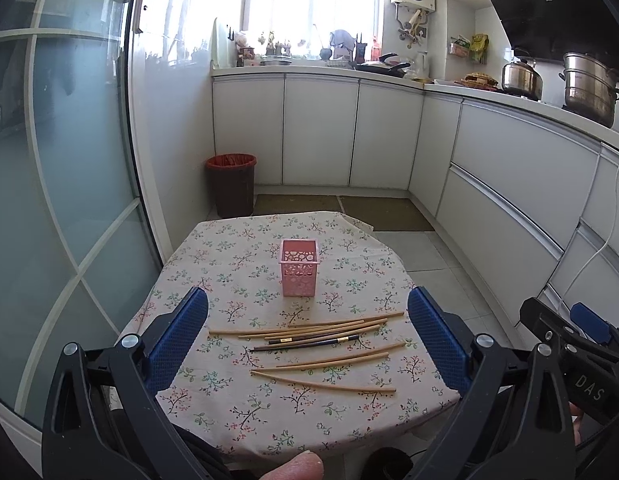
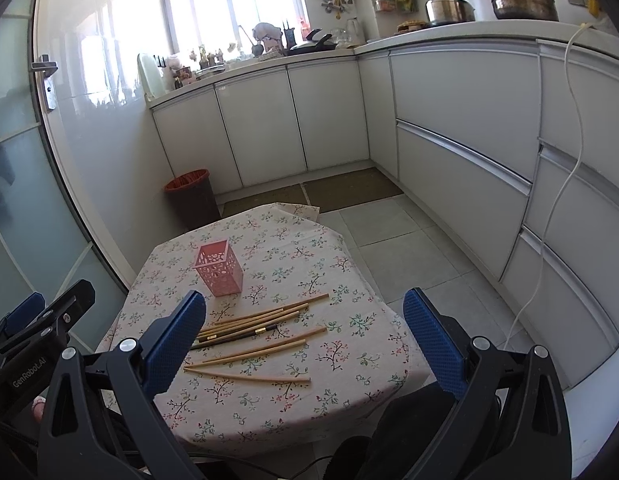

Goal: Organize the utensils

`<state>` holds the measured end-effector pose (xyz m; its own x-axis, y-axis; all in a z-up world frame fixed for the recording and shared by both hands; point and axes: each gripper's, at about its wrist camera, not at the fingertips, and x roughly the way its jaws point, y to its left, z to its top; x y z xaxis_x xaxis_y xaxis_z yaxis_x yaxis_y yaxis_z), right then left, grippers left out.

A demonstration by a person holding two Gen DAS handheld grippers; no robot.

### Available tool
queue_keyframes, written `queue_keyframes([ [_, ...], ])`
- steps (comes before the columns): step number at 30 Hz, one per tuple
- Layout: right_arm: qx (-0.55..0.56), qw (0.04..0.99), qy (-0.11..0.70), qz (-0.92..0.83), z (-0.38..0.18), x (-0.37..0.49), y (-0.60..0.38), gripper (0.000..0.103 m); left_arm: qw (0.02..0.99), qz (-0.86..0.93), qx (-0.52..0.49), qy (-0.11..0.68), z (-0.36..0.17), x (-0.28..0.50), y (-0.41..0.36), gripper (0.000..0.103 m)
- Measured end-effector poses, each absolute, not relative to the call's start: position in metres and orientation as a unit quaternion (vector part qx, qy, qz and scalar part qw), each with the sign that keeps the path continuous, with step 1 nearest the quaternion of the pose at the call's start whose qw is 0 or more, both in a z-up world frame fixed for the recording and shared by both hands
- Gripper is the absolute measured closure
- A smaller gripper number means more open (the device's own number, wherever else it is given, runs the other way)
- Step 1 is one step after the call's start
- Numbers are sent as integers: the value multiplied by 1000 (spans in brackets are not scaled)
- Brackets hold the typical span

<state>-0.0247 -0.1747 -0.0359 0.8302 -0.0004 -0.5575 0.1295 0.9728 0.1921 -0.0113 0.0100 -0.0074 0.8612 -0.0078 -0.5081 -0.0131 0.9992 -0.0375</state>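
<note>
Roughly a dozen chopsticks lie loose on the floral tablecloth, mostly bamboo plus a couple of dark ones mid-pile, all roughly parallel, so probably laid out for one-by-one pickup. Pink perforated holder stands upright just behind them, empty from what shows, likely the target. Left gripper and right gripper both spread wide, nothing held, hovering short of the table's near edge. Nothing sorted yet

Holder stands mid-tabletop; chopsticks lie scattered before it. Bin sits on the floor behind, left.
</note>
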Motion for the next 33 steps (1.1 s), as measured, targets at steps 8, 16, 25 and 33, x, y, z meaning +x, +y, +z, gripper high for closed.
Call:
queue_keyframes([
  [8,112,950,289,-34,-35,-26,-175,7,964,1,-19,263,-7,-13,9,7],
  [16,113,950,290,-35,-36,-25,-176,7,964,1,-19,265,-7,-14,9,7],
  [25,114,942,314,-39,-45,-14,-178,7,959,-5,-16,285,-13,-2,9,7],
  [33,147,916,369,-60,-77,21,-199,7,906,-83,-36,413,-62,67,19,7],
])
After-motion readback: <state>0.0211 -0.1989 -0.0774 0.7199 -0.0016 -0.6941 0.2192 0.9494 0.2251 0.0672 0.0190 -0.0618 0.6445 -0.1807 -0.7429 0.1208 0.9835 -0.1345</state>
